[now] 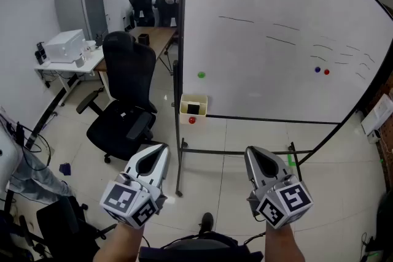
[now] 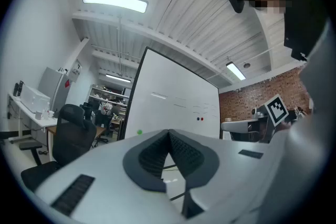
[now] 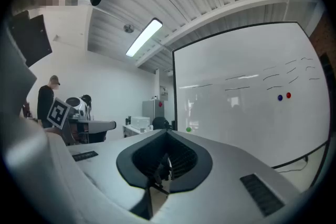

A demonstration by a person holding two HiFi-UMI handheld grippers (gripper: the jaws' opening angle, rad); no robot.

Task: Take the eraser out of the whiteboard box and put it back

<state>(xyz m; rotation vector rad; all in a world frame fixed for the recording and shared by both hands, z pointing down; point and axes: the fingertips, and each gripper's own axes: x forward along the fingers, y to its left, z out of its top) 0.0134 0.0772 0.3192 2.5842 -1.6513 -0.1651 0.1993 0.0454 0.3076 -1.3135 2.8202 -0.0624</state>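
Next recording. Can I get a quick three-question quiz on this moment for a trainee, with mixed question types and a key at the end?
1. Multiple choice: in the head view, where does the box hang on the whiteboard? A) lower left corner B) upper right corner C) top centre
2. True or false: the right gripper has its jaws closed on the box.
3. Short answer: what colour is the magnet just below the box?

Key: 1 A. 2 False: the right gripper and the left gripper are both held low, well short of the board, with jaws together on nothing. 3 Red.
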